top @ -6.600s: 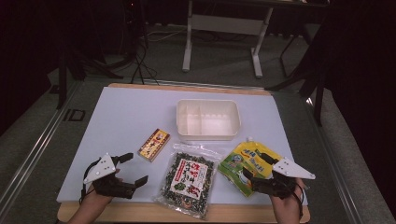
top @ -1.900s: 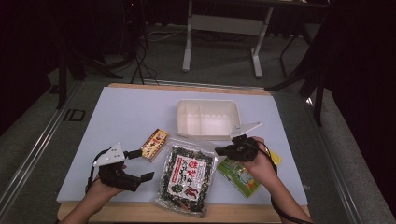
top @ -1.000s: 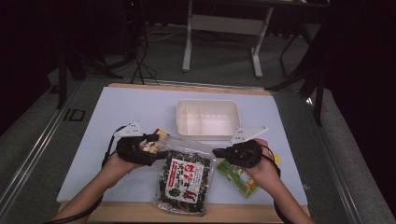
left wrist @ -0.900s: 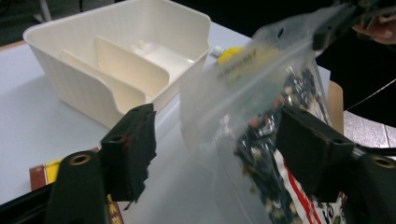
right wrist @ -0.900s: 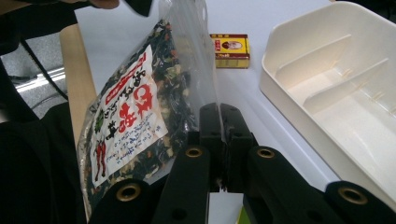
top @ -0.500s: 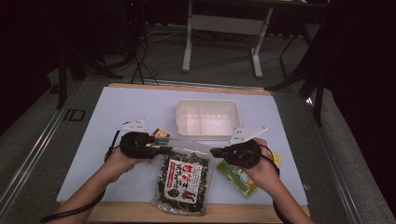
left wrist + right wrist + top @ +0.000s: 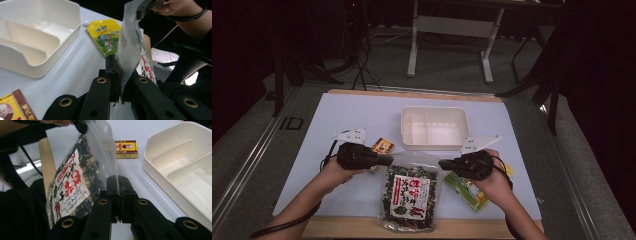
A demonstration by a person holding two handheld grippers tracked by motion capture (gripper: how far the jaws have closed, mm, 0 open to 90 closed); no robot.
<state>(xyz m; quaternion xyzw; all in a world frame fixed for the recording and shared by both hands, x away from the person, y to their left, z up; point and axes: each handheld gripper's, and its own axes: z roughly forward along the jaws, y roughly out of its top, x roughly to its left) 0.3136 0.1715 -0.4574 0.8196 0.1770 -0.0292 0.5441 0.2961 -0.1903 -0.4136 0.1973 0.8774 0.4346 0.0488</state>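
Two grippers pinching a seaweed bag (image 7: pixel 408 194) by its top corners

Left gripper (image 7: pixel 388 160), its jaws just closing, and right gripper (image 7: pixel 443 163) are clamping the clear strip, bag lying before the tray (image 7: pixel 434 144).

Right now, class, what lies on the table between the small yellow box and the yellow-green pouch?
In the high view, the seaweed snack bag lies between the small yellow box and the yellow-green pouch.
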